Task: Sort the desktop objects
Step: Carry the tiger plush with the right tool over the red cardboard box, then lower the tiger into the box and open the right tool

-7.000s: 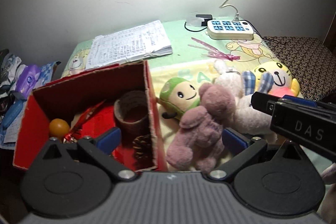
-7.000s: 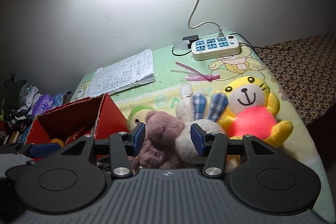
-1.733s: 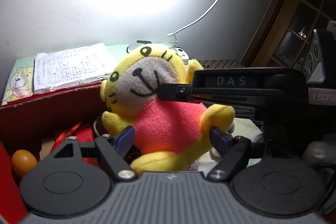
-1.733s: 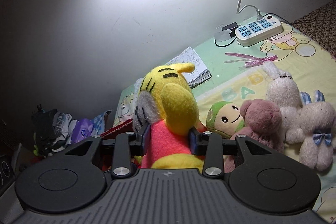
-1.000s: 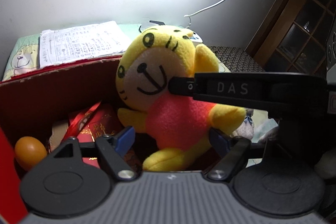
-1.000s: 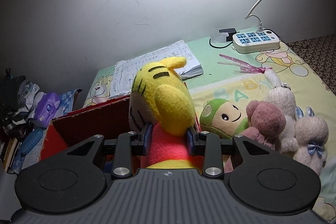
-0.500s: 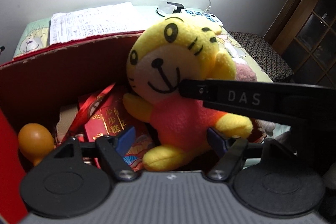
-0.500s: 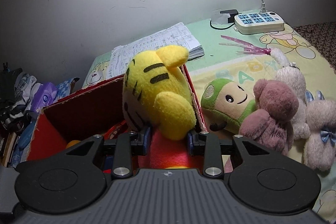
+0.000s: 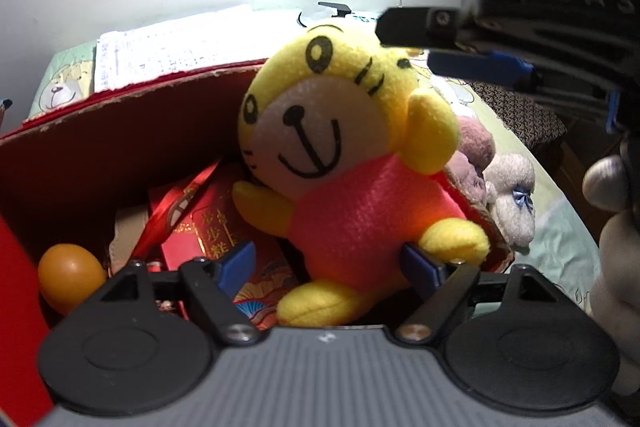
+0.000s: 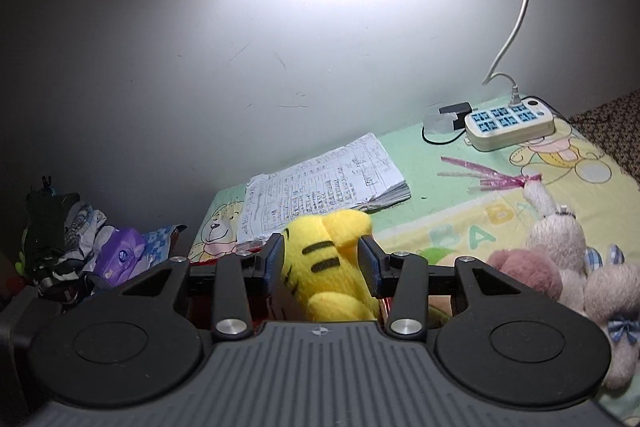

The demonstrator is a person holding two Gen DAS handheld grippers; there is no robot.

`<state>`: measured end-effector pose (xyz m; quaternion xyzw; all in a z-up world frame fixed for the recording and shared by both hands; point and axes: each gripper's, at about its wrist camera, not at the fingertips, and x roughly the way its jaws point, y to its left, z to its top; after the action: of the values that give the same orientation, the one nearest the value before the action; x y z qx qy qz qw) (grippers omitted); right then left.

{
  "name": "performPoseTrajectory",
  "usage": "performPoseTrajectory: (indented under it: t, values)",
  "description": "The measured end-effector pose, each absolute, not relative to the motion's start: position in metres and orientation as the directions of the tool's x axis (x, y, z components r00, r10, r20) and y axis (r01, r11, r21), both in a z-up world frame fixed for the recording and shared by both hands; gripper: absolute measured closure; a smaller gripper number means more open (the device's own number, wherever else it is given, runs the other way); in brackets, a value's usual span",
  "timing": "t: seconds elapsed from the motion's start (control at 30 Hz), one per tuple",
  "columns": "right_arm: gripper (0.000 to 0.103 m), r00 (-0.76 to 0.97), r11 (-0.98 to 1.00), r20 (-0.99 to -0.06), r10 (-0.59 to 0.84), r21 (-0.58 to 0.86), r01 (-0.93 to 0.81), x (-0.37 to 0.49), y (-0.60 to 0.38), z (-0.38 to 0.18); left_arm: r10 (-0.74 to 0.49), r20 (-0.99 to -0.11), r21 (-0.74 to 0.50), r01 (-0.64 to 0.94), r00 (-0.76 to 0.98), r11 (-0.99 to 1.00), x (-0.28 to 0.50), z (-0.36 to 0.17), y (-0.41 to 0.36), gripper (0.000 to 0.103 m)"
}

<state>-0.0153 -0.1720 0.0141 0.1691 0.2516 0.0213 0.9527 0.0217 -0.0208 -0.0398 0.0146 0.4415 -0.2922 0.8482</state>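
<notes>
Up close, the right gripper [image 10: 320, 263] is standing with its blue-padded jaws parted, spread a little wider than the back of the yellow tiger plush [image 9: 344, 163] seen between them; from the right wrist view the pads are sitting just beside the striped yellow head, and whether either pad is touching the fur cannot be told. From the left wrist view that same gripper is showing as a black bar lettered "DAS" with a blue pad beneath it, hanging above and to the right of the toy's head. The left gripper [image 9: 330, 263] is also gaping wide, its blue fingertips flanking the toy's lower body near one foot, gripping nothing.

The plush is sitting upright and slightly tilted inside the red cardboard box [image 9: 120, 131], wearing a pink-red shirt, with a white muzzle, black smile and whisker marks. Beside it in the box are lying red printed packets [image 9: 208, 223] and an orange ball [image 9: 70, 277]. Outside the box's right wall, a pink plush [image 10: 524, 275] and a pale bunny plush [image 10: 556, 235] are lying on the green cartoon-printed cloth [image 10: 440, 195], with a stack of papers [image 10: 324, 183] and a power strip [image 10: 508, 123] farther back.
</notes>
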Motion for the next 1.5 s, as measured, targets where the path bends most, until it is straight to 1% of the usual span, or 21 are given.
performPoseTrajectory:
  t: [0.1, 0.13, 0.2, 0.33, 0.43, 0.67, 0.8, 0.9, 1.07, 1.27, 1.5]
  values:
    - [0.061, 0.875, 0.954, -0.468, 0.126, 0.299, 0.023, -0.002, -0.167, 0.011, -0.481, -0.762, -0.236, 0.506, 0.433, 0.83, 0.022, -0.04, -0.021, 0.019]
    - [0.065, 0.87, 0.957, -0.477, 0.12, 0.289, 0.026, 0.002, -0.166, 0.008, -0.477, -0.765, -0.235, 0.503, 0.432, 0.832, 0.024, -0.04, -0.022, 0.018]
    - [0.068, 0.861, 0.96, -0.495, 0.115, 0.277, 0.031, 0.007, -0.166, 0.002, -0.466, -0.771, -0.226, 0.498, 0.434, 0.837, 0.025, -0.04, -0.023, 0.016]
    - [0.069, 0.847, 0.966, -0.518, 0.115, 0.256, 0.026, 0.008, -0.167, -0.004, -0.454, -0.782, -0.22, 0.492, 0.427, 0.842, 0.027, -0.04, -0.026, 0.014]
    - [0.07, 0.831, 0.971, -0.548, 0.101, 0.237, 0.038, 0.013, -0.169, -0.013, -0.419, -0.803, -0.192, 0.48, 0.424, 0.856, 0.028, -0.039, -0.031, 0.013]
    - [0.073, 0.822, 0.971, -0.558, 0.115, 0.236, 0.025, 0.016, -0.171, -0.016, -0.349, -0.841, -0.147, 0.445, 0.415, 0.883, 0.03, -0.031, -0.035, 0.011]
    - [0.067, 0.827, 0.963, -0.549, 0.12, 0.267, 0.038, 0.013, -0.174, -0.011, -0.298, -0.847, -0.107, 0.409, 0.44, 0.906, 0.023, -0.026, -0.033, 0.006]
    - [0.063, 0.835, 0.962, -0.537, 0.12, 0.272, 0.037, 0.008, -0.175, -0.006, -0.272, -0.84, -0.084, 0.382, 0.469, 0.92, 0.019, -0.021, -0.03, 0.005]
    - [0.062, 0.843, 0.959, -0.523, 0.123, 0.283, 0.036, -0.002, -0.177, 0.0, -0.215, -0.816, -0.032, 0.33, 0.536, 0.943, 0.016, -0.009, -0.025, 0.006]
    - [0.062, 0.844, 0.955, -0.52, 0.129, 0.296, 0.037, -0.014, -0.182, 0.006, -0.151, -0.812, -0.016, 0.236, 0.564, 0.972, 0.013, 0.001, -0.013, 0.006]
    - [0.062, 0.843, 0.953, -0.517, 0.147, 0.304, 0.02, -0.027, -0.18, 0.011, 0.006, -0.812, 0.085, 0.109, 0.583, 0.99, 0.004, 0.007, -0.001, 0.004]
